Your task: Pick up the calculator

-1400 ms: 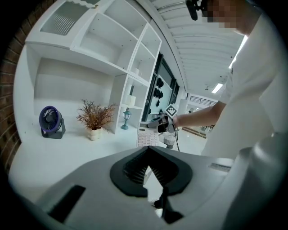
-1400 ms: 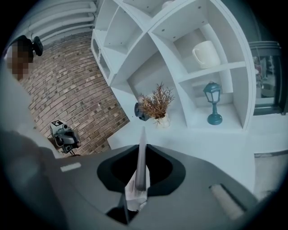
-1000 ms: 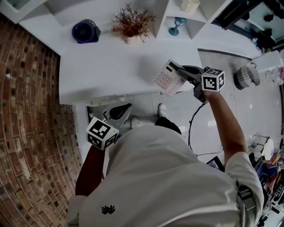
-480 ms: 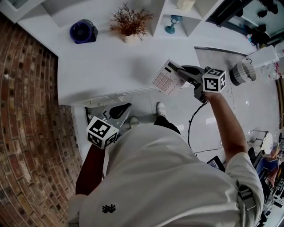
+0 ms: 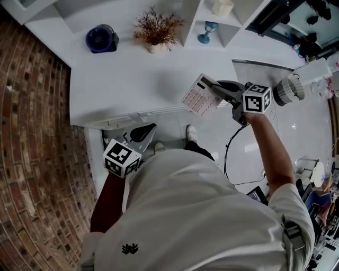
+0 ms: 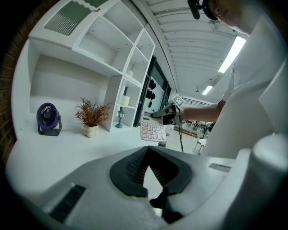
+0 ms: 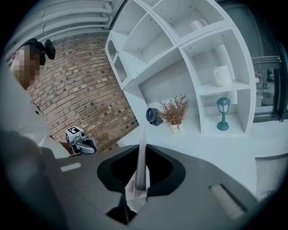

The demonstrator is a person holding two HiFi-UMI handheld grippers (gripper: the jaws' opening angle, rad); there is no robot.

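Observation:
The calculator (image 5: pixel 201 95), white with rows of pale keys, hangs tilted in the air over the white table's front right corner (image 5: pixel 225 69). My right gripper (image 5: pixel 216 88) is shut on its right edge. In the right gripper view the calculator (image 7: pixel 141 157) shows edge-on as a thin upright slab between the pads. My left gripper (image 5: pixel 144 132) is low, below the table's front edge and close to the person's body, with its jaws shut and nothing between them. From the left gripper view the held calculator (image 6: pixel 153 130) is seen beyond the table's edge.
At the back of the table (image 5: pixel 132 79) stand a small blue fan (image 5: pixel 100 38) and a dried plant in a pot (image 5: pixel 157 29). White shelves hold a small lantern (image 5: pixel 207 30) and a cup (image 5: pixel 221 6). A brick wall (image 5: pixel 37 132) runs along the left. A cable (image 5: pixel 230 153) hangs from the right gripper.
My right gripper has lifted the calculator a little higher off the table's corner. The left gripper has stayed where it was.

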